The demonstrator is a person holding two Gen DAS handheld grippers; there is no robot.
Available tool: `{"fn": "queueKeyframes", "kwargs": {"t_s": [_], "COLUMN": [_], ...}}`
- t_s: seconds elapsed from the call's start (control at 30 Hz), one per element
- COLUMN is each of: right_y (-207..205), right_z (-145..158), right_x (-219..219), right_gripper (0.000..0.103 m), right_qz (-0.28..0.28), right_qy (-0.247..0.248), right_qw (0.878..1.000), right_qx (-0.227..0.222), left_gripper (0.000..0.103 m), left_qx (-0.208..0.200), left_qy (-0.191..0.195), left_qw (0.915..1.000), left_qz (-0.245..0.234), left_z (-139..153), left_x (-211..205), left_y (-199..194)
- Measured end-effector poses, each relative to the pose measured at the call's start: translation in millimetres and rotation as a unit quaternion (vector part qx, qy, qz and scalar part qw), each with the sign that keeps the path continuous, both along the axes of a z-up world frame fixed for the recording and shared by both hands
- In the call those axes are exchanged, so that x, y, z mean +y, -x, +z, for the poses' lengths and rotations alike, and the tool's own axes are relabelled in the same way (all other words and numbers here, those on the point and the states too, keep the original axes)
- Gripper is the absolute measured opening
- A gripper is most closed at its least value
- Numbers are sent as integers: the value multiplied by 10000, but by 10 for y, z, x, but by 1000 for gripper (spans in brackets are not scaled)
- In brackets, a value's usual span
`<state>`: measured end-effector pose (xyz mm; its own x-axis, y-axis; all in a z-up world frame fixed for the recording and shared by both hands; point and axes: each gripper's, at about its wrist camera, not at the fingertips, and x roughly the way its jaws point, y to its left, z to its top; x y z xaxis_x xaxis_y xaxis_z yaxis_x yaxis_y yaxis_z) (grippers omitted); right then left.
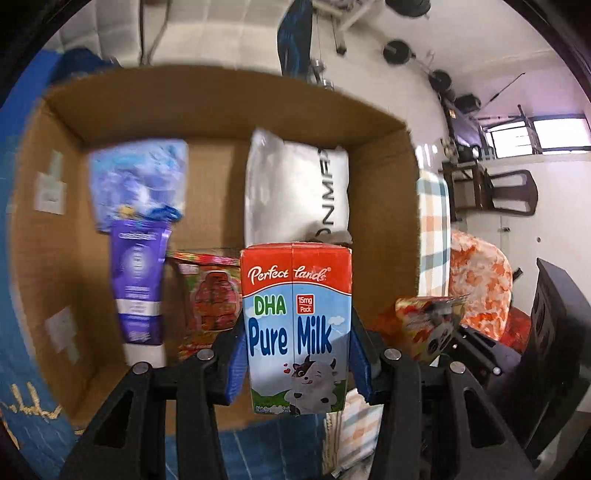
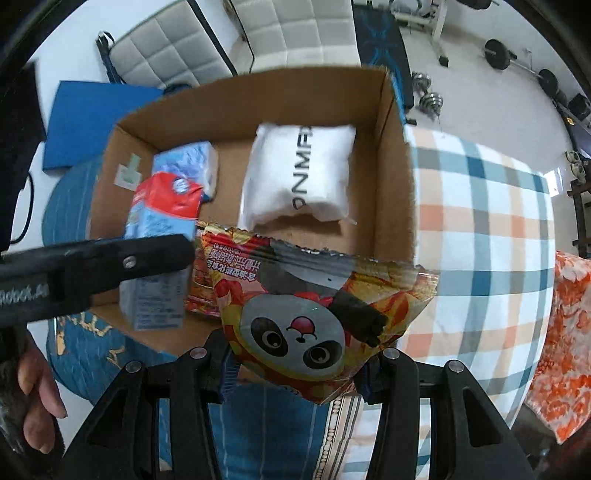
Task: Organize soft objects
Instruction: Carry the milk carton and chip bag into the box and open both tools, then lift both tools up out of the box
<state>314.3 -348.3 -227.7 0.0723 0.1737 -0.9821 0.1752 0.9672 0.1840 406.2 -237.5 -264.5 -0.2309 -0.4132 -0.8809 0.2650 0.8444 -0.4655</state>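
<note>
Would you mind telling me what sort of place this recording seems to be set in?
Probably a room at home that doubles as a gym: barbell weights and dumbbells lie on the floor, a padded white seat stands behind, and the cardboard box sits on a checked cloth.

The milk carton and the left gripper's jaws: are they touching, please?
Touching. The left wrist view shows the left gripper with a blue jaw pressed flat against each side of the milk carton, with no gap.

Red-and-blue milk carton (image 1: 295,325), white pillow pack (image 2: 299,173), brown cardboard box (image 2: 399,177), plaid cloth (image 2: 480,229).
</note>
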Motion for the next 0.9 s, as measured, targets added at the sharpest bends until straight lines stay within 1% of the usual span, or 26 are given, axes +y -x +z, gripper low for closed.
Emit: {"fn": "queueKeyframes", "kwargs": {"t_s": [0.03,0.13,0.23,0.33,0.4,0.53,0.57,0.6,0.67,0.7,0.73,0.87,0.9], "right_y": [-14,-78,-126,-185,-206,-226,-231,-237,-253,-257,-262,-265,-264], "right_z": [-51,-201,-292,-383,-431,-509,-528,-538,-552,-546,-541,-512,-505], "right_x": [15,57,85,95,85,100,105,115,138,150,167,222,233], "right_gripper": [52,52,52,52,52,54,54,54,62,68,71,72,75], "right_qz": [30,130,179,193,212,262,258,259,265,272,301,350,359], "right_qy": [14,54,41,-1,-23,-73,-97,-102,-31,32,81,283,352], "right_qw": [10000,9997,9993,9988,9983,9972,9969,9968,9967,9967,9966,9961,9959], "right_qx": [59,219,327,445,545,696,734,744,768,759,764,761,758], "left_gripper": [44,44,44,44,44,46,47,53,63,65,67,68,70], "left_qx": [138,279,315,388,360,341,333,327,314,300,305,287,270], "left_qy": [-25,-120,-203,-217,-317,-346,-349,-392,-430,-453,-466,-607,-661], "left_qw": [9999,9995,9991,9988,9986,9984,9985,9984,9983,9983,9983,9976,9972], "left_qz": [3,-89,-197,-193,-234,-285,-269,-260,-229,-215,-194,-180,-203], "left_z": [-94,-238,-325,-404,-453,-499,-500,-505,-506,-510,-510,-495,-487], "left_x": [-34,-108,-171,-206,-232,-272,-261,-256,-228,-210,-178,-102,-94], "left_y": [-20,-38,-32,-52,-43,-38,-56,-57,-61,-63,-66,-11,12]}}
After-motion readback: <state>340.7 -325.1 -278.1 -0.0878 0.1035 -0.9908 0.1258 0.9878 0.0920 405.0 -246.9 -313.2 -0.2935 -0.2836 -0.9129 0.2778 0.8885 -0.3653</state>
